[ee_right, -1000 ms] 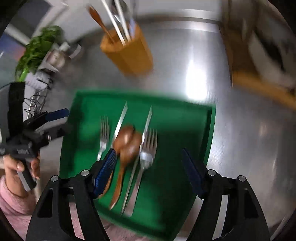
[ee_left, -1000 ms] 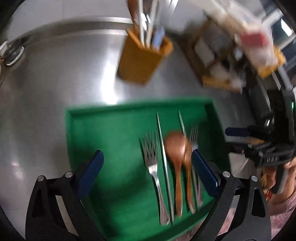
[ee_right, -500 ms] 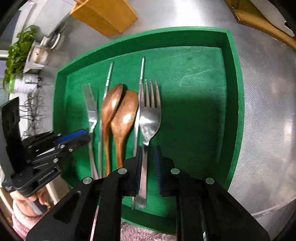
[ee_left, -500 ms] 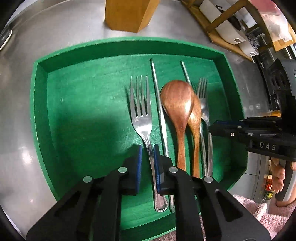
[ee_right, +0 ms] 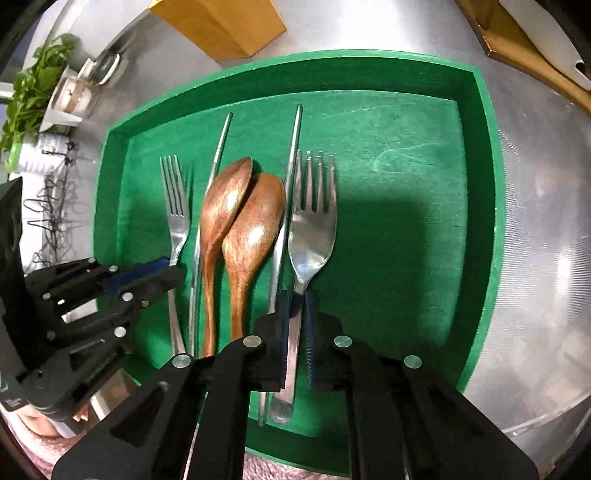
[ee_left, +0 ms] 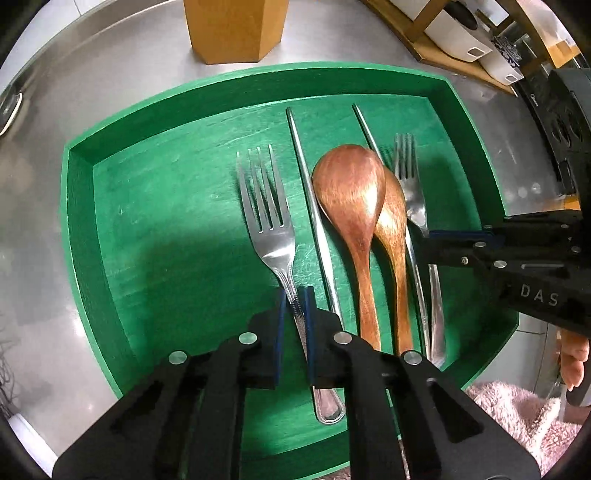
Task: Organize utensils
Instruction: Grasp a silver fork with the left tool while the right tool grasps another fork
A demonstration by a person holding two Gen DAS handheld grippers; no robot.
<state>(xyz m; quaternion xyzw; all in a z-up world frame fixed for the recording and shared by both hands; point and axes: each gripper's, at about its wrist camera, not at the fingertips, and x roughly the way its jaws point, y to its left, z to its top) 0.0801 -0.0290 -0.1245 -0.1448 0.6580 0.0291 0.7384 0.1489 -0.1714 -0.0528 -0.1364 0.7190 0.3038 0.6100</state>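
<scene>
2 wooden spoons [ee_left: 351,192] lie overlapping mid-tray in the green tray [ee_left: 258,79], a metal chopstick [ee_left: 306,177] on each side of them, touching or nearly so. The left gripper [ee_left: 295,295] pinches the handle of the left fork [ee_left: 271,229], beyond the spoons' left chopstick. The right gripper [ee_right: 297,299] pinches the right fork [ee_right: 312,236], beyond their right chopstick. A wooden utensil holder [ee_left: 236,29] stands past the spoons, outside the tray. 1 second ago both claws hung spread above the spoons; their jaws have just been closing onto the handles.

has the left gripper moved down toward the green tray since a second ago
Yes. The left gripper has come down to the green tray, and its jaws have just been closing on the fork handle.
</scene>
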